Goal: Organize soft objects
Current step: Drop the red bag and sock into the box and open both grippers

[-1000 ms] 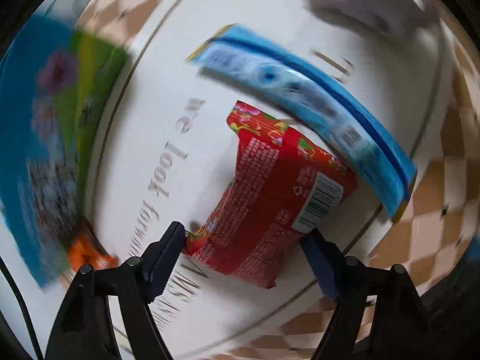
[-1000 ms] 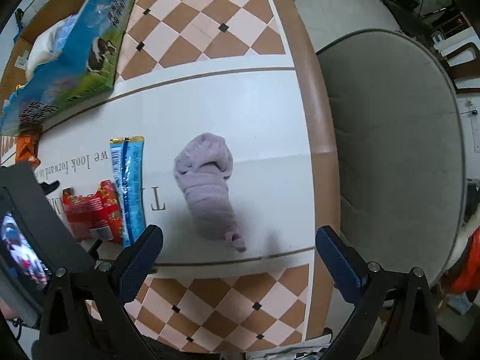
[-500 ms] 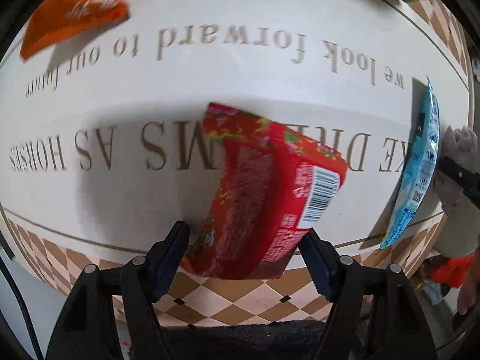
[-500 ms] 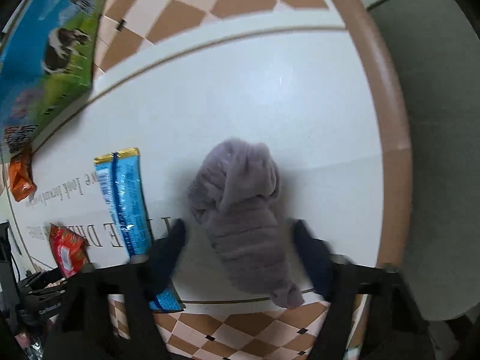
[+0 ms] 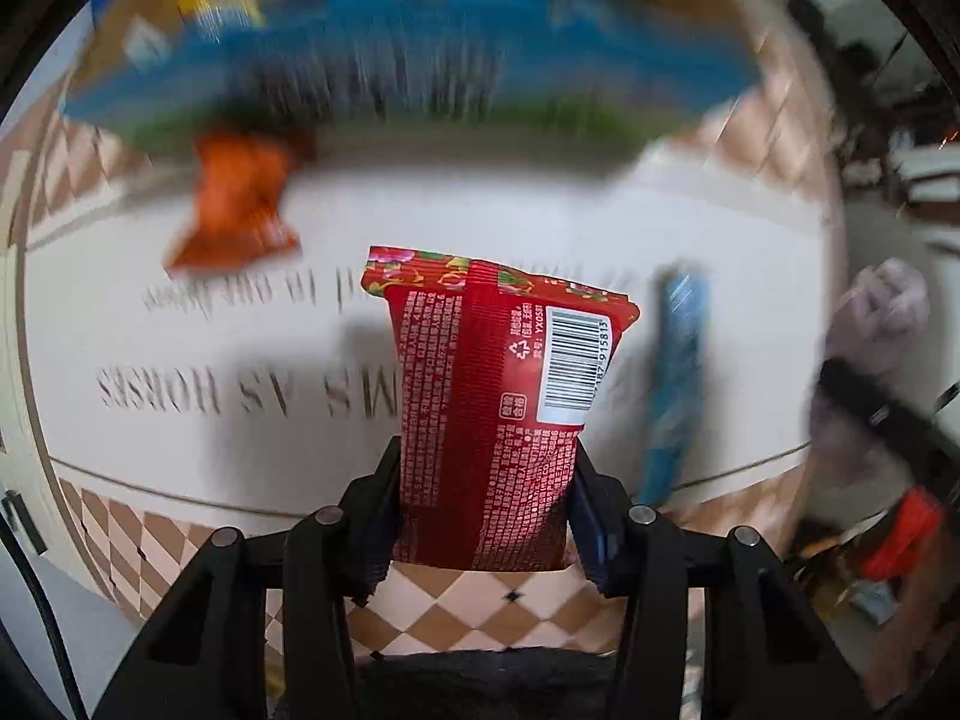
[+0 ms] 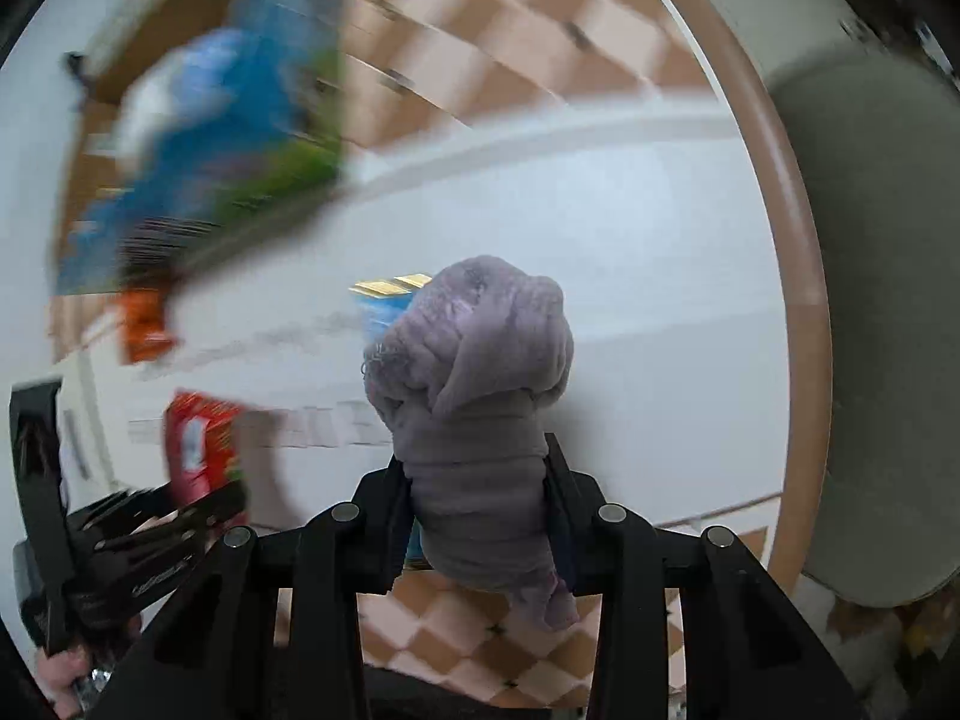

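Since a second ago both pick-ups closed: the left hand-held gripper (image 5: 485, 510) now clamps the red foil snack packet (image 5: 498, 408), and the right hand-held gripper (image 6: 478, 516) squeezes the rolled lilac cloth (image 6: 474, 396); both are lifted off the desk (image 6: 630, 276), ready for sorting.

A white table (image 5: 150, 324) with printed grey lettering (image 5: 198, 387) and a brown-and-cream checkered border (image 6: 492, 48) fills both views. At three o'clock in the right wrist view stands a grey upholstered chair (image 6: 876, 300).

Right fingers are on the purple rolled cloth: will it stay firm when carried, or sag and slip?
The purple rolled cloth probably sags: its tail droops below the right gripper. It bulges above the squeeze, so it looks compressible. The fuzzy fabric likely resists slipping.
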Available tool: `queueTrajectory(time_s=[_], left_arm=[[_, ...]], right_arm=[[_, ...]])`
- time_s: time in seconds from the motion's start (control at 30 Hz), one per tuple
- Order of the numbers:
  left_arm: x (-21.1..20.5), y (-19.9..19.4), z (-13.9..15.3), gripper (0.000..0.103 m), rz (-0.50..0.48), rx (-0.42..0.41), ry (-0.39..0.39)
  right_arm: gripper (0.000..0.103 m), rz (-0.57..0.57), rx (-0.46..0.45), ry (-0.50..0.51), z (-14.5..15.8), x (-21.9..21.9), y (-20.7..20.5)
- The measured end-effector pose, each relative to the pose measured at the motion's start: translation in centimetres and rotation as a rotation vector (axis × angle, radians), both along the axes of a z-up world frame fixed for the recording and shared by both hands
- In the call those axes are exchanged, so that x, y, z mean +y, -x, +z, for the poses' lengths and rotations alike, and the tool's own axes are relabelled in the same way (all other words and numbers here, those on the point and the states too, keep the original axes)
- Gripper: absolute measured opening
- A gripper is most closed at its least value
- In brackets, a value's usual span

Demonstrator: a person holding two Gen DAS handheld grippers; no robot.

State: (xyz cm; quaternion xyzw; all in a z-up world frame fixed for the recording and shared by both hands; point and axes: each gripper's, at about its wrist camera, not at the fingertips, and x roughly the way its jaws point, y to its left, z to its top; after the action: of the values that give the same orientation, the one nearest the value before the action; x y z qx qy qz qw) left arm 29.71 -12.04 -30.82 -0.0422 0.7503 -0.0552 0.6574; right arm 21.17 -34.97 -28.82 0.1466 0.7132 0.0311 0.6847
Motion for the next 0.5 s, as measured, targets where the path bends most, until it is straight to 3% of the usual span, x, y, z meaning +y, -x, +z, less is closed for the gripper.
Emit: queueTrajectory(time_s=[0.1,0.2,0.3,0.5], left_arm=[[2.5,-4.2,4.7,0.046,0.043,-0.047,0.059],[3.2,-8.5,7.1,0.046,0.064,-0.079,0.056],[5.2,-11.5,7.2,0.046,0.087,-0.083,0.017],[7.7,-17.2,2.3,0.046,0.096,0.035,-0.035]], right_arm=[[0.04,0.038,-0.077,-0.052,4.3,3.1,-2.0],[0.04,0.078,-0.133,-0.106,7.5,6.6,-5.7],[0.04,0.103,-0.162,-0.11,7.8,10.1,-9.0],[0.04,0.122,-0.11,-0.109,4.2,15.8,-16.4]])
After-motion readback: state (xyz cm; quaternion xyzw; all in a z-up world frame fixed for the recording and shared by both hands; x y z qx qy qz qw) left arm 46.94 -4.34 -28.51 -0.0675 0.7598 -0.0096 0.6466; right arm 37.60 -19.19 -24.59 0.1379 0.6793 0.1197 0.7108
